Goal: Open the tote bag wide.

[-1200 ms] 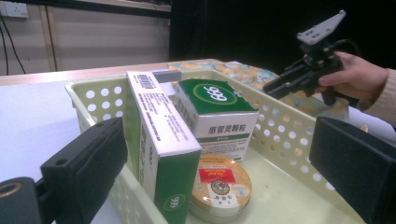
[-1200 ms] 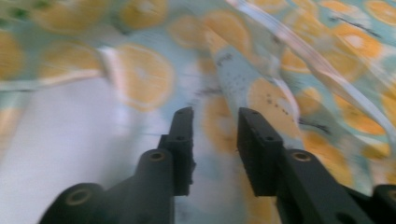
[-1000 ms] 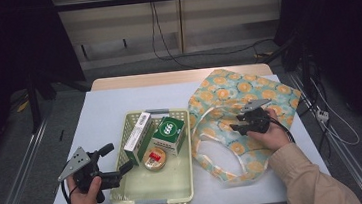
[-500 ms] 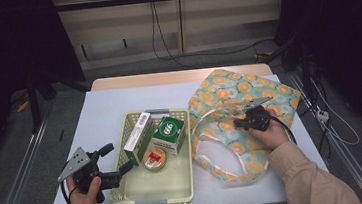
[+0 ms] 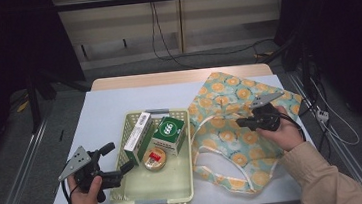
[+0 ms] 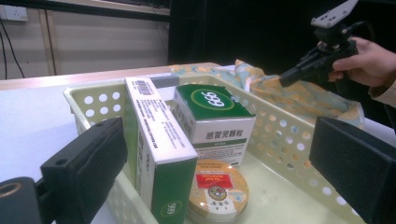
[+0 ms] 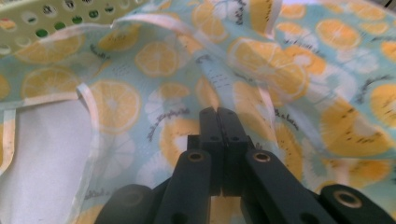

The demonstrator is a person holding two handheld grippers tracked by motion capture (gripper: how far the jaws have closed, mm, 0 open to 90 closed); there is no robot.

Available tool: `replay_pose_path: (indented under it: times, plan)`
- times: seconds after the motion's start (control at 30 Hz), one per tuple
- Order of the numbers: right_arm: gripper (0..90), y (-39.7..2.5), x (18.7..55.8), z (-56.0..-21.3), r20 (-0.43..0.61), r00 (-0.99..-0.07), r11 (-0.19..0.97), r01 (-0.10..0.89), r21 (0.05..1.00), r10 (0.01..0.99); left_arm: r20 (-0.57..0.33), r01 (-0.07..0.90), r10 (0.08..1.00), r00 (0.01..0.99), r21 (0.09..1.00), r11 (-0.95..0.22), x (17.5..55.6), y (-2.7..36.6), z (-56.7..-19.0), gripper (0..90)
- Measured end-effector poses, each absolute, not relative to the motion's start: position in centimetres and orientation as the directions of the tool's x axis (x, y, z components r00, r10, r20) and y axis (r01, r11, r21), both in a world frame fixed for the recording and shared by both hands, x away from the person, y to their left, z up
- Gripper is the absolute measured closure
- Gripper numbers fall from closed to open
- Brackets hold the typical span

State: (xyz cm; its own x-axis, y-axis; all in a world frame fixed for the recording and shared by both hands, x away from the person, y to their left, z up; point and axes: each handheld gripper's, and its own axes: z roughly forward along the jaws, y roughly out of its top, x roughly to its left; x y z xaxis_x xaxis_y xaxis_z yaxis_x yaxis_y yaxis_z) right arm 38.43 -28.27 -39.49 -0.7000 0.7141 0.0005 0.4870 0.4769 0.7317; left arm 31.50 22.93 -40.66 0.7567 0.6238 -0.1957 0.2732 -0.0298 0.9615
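Note:
A pale yellow perforated basket [image 5: 163, 200] sits mid-table, holding a tall white-and-green box [image 5: 138, 131], a green box [image 5: 168, 132] and a round tin [image 5: 155, 159]. My left gripper [image 5: 118, 159] hovers at the basket's left front corner, open. Through its jaws in the left gripper view [image 6: 222, 163] I see the tall box [image 6: 159, 149], green box [image 6: 215, 114] and tin [image 6: 217, 189]. An orange-print cloth bag [image 5: 227, 137] lies to the right of the basket. My right gripper [image 5: 240, 123] is held just above it, shut [image 7: 218, 114], with nothing visibly pinched.
The bag's white handles [image 5: 210, 167] loop towards the basket and the front edge. Bare white table [image 5: 100, 115] stretches left of and behind the basket. The right hand [image 6: 369, 60] and its gripper [image 6: 285, 80] show in the left gripper view beyond the basket rim [image 6: 280, 126].
My right gripper has drifted slightly to the right and away over the bag. The left gripper and the basket's contents have stayed put.

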Motion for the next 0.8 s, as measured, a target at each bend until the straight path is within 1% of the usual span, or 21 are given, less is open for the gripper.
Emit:
replay_pose_path:
  times: [0.1,0.23,0.37,0.53,0.57,0.63,0.67,0.7,0.73,0.8]
  plan:
    - [90.0,-28.6,38.9,-38.8,-0.018,-0.691,0.478,0.480,0.736,0.722,-0.197,0.272,0.623,0.757,0.962,-0.027,31.6,23.0,-40.6,4.0]
    - [90.0,-29.6,40.9,-39.0,-0.051,-0.651,0.472,0.492,0.731,0.758,-0.195,0.271,0.620,0.760,0.962,-0.029,31.7,22.8,-40.6,4.0]
    - [89.9,-30.7,42.9,-40.5,-0.028,-0.597,0.425,0.536,0.730,0.802,-0.200,0.276,0.618,0.760,0.961,-0.029,31.9,22.8,-40.8,4.0]
    - [88.2,-30.8,44.2,-42.9,-0.021,-0.570,0.416,0.573,0.707,0.821,-0.203,0.278,0.615,0.762,0.960,-0.026,32.0,22.8,-40.8,4.0]
    - [86.3,-30.8,44.3,-43.3,-0.015,-0.569,0.412,0.577,0.705,0.822,-0.202,0.277,0.615,0.763,0.961,-0.028,32.1,22.8,-40.8,4.0]
    - [79.2,-30.6,44.5,-43.9,-0.023,-0.583,0.426,0.567,0.705,0.812,-0.200,0.276,0.615,0.763,0.961,-0.030,32.1,22.8,-40.9,4.0]
    - [77.5,-30.5,44.5,-44.1,-0.022,-0.586,0.432,0.570,0.699,0.810,-0.200,0.276,0.615,0.763,0.961,-0.031,32.1,22.8,-40.9,4.0]
    - [73.9,-30.4,44.5,-44.3,-0.003,-0.590,0.427,0.581,0.693,0.807,-0.201,0.277,0.614,0.763,0.960,-0.030,32.1,22.8,-40.9,4.0]
    - [66.9,-30.3,44.5,-44.5,0.019,-0.596,0.422,0.591,0.688,0.803,-0.202,0.279,0.615,0.762,0.960,-0.031,32.1,22.8,-40.9,4.0]
    - [51.5,-30.1,44.2,-44.6,0.017,-0.598,0.426,0.592,0.684,0.802,-0.204,0.280,0.615,0.762,0.959,-0.030,32.0,22.8,-40.9,4.0]
